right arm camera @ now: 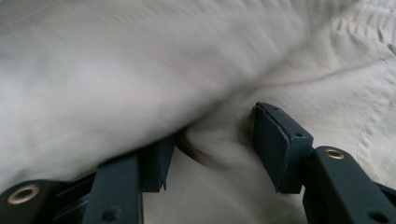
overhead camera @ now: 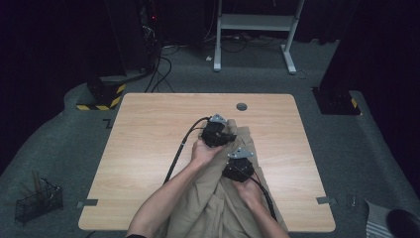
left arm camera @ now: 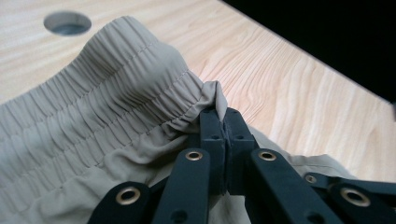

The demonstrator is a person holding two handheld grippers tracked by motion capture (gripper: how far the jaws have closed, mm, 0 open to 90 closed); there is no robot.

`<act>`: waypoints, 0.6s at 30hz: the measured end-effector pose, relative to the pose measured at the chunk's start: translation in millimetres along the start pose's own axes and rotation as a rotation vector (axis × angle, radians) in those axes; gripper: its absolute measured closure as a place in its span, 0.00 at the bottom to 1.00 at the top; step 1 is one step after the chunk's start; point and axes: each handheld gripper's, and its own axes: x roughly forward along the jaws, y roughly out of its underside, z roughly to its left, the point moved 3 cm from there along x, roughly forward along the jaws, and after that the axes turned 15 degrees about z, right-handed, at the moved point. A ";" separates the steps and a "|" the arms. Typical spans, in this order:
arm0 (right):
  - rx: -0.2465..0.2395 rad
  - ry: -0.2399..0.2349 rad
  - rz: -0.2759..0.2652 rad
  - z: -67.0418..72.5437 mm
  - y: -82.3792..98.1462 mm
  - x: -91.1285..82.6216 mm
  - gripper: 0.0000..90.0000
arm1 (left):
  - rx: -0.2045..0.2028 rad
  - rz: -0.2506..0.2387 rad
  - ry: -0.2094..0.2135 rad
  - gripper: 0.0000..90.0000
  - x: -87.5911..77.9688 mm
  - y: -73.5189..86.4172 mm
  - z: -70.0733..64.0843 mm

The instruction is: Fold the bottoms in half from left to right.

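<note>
Waistband (left arm camera: 126,84) of the khaki trousers (overhead camera: 218,198) is being pinched by left gripper (left arm camera: 223,122), anchoring it on the counter (overhead camera: 148,148); right gripper (right arm camera: 212,149) (jaws spread) is straddling a fold, pads not pressing

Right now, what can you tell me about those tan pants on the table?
The tan pants look like thin, soft woven cloth, creased and rumpled. They lie lengthwise on the wooden table, with the gathered, ribbed elastic waistband at the far end near a round hole and the rest running back toward the person. The left gripper has its jaws shut on the waistband's edge. The right gripper has open jaws pushed against the cloth, with a fold bulging between them.
</note>
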 end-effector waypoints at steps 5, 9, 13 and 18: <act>-0.002 -0.007 0.001 3.0 -1.6 1.0 0.53 | -0.020 0.055 0.021 0.98 23.7 4.9 7.2; -0.001 -0.003 0.002 3.1 -1.4 1.0 0.52 | 0.039 0.103 -0.011 0.98 38.5 7.8 1.6; 0.001 -0.002 0.001 3.2 -1.5 1.0 0.52 | 0.012 0.164 0.008 0.95 52.9 13.6 7.3; 0.004 -0.002 0.003 3.0 -1.5 0.9 0.49 | 0.036 0.163 -0.006 0.70 47.0 13.1 1.3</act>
